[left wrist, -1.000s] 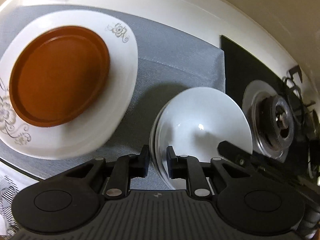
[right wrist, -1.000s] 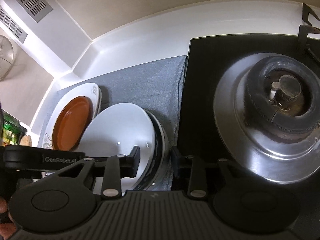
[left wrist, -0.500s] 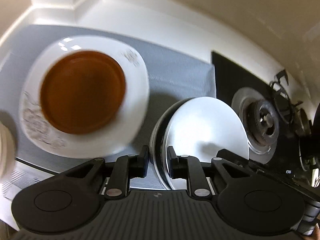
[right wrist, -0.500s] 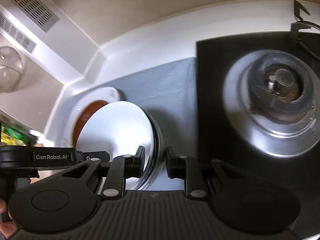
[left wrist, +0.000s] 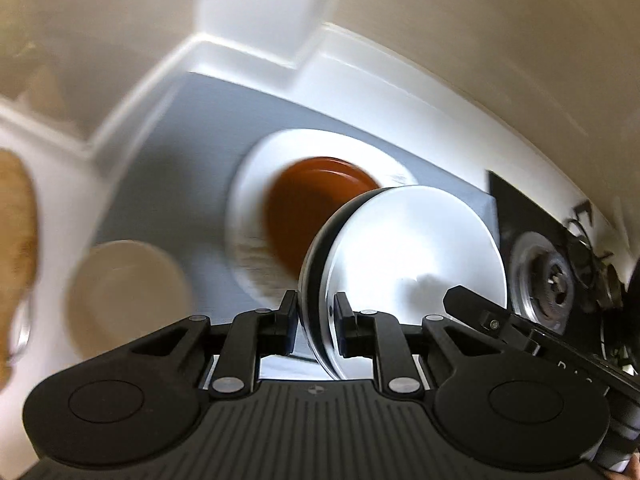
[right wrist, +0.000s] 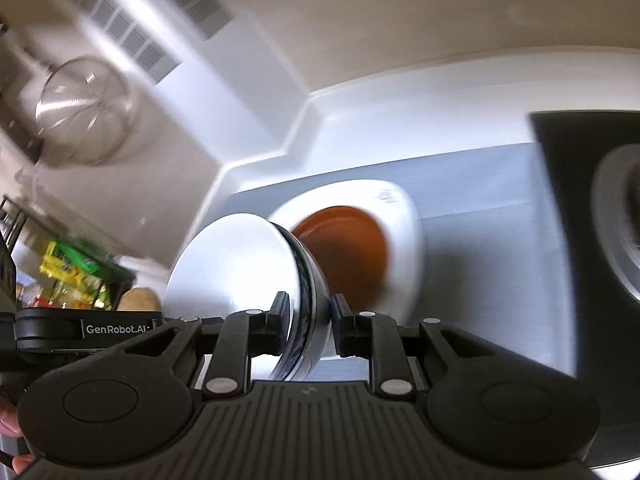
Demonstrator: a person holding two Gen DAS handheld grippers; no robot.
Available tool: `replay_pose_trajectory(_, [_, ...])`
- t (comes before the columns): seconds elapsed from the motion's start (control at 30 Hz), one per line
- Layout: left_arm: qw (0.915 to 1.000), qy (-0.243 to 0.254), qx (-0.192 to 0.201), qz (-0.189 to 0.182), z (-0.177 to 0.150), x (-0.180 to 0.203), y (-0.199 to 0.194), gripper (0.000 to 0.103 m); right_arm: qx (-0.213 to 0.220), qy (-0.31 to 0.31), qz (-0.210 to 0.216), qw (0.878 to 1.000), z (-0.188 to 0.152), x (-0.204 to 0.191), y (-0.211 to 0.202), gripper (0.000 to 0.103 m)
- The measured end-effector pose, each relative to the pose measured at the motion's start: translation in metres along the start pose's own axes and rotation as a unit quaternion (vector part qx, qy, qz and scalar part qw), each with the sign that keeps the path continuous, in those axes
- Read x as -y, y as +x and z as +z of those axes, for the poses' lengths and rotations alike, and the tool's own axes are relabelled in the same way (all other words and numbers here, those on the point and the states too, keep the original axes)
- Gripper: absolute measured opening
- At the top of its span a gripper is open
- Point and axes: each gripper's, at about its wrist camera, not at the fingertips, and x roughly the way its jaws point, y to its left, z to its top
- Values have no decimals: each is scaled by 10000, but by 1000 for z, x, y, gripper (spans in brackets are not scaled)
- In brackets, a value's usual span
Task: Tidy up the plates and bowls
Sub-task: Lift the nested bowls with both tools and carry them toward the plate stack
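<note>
Left wrist view shows the left tongs (left wrist: 316, 320) pinched on the near rim of the stacked white bowls (left wrist: 412, 252), with the right tongs (right wrist: 308, 320) clamped on the opposite rim – both hold only thin edges, so I judge the stack could slip or its bowls slide apart if either pair tilts or eases. Just beyond the stack, a brown dish (right wrist: 344, 248) sits on a white plate (right wrist: 404, 216) on the desk's grey mat (left wrist: 180, 152) – a careless lowering could knock it.

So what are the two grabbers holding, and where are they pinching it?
Both hold the white bowl stack: the left gripper and the right gripper each pinch its rim, on opposite sides.
</note>
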Motion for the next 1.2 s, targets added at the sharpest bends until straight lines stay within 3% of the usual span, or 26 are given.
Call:
replay_pose_trajectory(0.27, [9980, -112, 309, 543, 7, -68, -35, 20, -294, -290, 287, 9987, -15, -80, 41, 24])
replay_pose_trajectory(0.5, [9979, -259, 220, 549, 14, -116, -46, 20, -382, -313, 313, 9983, -21, -120, 66, 24])
replay_pose_trajectory(0.7, [9986, -331, -15, 420, 14, -137, -31, 20, -494, -410, 138, 9978, -26, -130, 79, 24])
replay_pose_trajectory(0.93, [9981, -218, -314, 488, 8, -149, -8, 20, -687, -304, -4, 9972, -41, -125, 102, 24])
replay_pose_trajectory(1.2, [9965, -419, -525, 498, -2, -166, 11, 21, -957, -357, -115, 9947, -50, -124, 126, 24])
